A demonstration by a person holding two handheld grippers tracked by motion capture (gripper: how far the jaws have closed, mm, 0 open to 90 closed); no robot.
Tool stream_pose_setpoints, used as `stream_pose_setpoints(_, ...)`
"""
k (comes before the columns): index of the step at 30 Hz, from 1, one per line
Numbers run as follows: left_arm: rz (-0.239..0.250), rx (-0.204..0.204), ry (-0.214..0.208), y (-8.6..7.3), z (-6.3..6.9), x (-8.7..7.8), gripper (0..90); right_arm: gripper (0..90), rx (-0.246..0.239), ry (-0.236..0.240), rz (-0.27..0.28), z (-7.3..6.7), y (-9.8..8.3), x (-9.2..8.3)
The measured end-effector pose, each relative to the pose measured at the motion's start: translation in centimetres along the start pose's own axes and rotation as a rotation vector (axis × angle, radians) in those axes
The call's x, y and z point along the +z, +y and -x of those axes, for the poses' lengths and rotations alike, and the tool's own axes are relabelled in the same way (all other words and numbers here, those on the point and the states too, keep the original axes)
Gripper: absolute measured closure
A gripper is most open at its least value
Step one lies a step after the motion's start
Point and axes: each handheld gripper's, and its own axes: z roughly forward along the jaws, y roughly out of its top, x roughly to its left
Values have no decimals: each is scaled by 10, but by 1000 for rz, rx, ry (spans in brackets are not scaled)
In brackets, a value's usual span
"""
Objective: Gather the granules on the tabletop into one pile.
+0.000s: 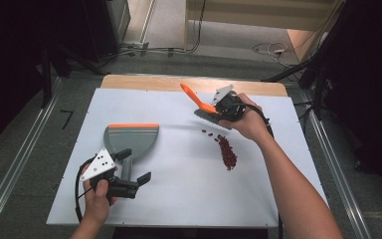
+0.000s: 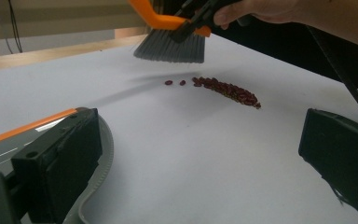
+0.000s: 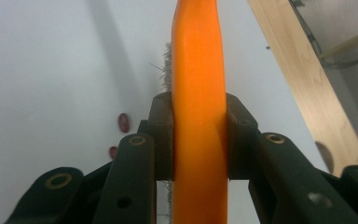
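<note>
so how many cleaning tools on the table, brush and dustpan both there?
2. The brush is clamped in the right gripper, lifted above the far end of the beans. The dustpan lies flat at the left, its handle between the open left gripper jaws.

I see a white table (image 1: 179,199) filling mid-frame, with a wooden strip (image 1: 144,82) along its far edge. A grey dustpan (image 1: 132,139) with an orange lip lies left of centre. A streak of red beans (image 1: 226,152) lies right of centre.

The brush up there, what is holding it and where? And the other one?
Right gripper clamps the brush by its orange handle. Left gripper is open, holding nothing.
</note>
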Motion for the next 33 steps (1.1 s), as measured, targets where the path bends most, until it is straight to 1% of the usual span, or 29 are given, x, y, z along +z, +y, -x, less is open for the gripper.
stream_pose_setpoints(2,3,-2,-1,0,-1,0,0,682,-35,13,-2,-2,-1,9)
stream_pose_setpoints(4,4,-5,0,-1,-1,-1,0,683,-82,11,-21,-4,-4,16)
stream_pose_setpoints(5,2,-4,0,-1,-2,-1,0,682,-104,27,-33,-6,-5,19)
stream_pose_setpoints(6,1,-4,0,-1,-1,0,0,684,-108,45,-31,-8,-7,20)
stream_pose_setpoints(7,-1,-3,0,-1,-1,0,0,685,-109,65,-4,-9,-8,20)
stream_pose_setpoints(8,-1,-2,0,-1,-1,0,0,687,-128,80,-7,-11,-10,18)
stream_pose_setpoints(11,-4,-1,1,0,0,0,0,690,-148,115,-16,-21,-14,14)
stream_pose_setpoints(12,-4,0,0,0,0,0,0,690,-167,119,-16,-23,-15,12)
stream_pose_setpoints(14,-5,2,-1,0,1,1,0,689,-170,137,-7,-28,-20,9)
stream_pose_setpoints(17,-6,4,-1,0,3,2,0,689,-163,154,7,-34,-27,3)
stream_pose_setpoints(19,-5,6,-3,0,4,2,0,688,-160,157,10,-38,-31,-1)
stream_pose_setpoints(21,-6,7,-4,0,4,3,0,689,-152,172,13,-43,-33,-6)
stream_pose_setpoints(24,-8,7,-3,0,4,3,0,688,-174,181,2,-51,-36,-12)
stream_pose_setpoints(27,-6,6,-3,0,4,3,0,689,-172,185,7,-58,-38,-16)
stream_pose_setpoints(29,-5,5,-4,0,4,3,0,689,-188,190,10,-60,-39,-19)
stream_pose_setpoints(30,-7,6,-3,1,5,3,0,689,-179,184,14,-62,-40,-20)
stream_pose_setpoints(31,-7,5,-5,1,5,3,0,689,-191,198,9,-63,-41,-21)
stream_pose_setpoints(32,-6,3,-5,1,5,3,0,689,-187,195,10,-64,-41,-23)
stream_pose_setpoints(33,-5,3,-6,1,5,3,0,689,-197,207,14,-65,-42,-24)
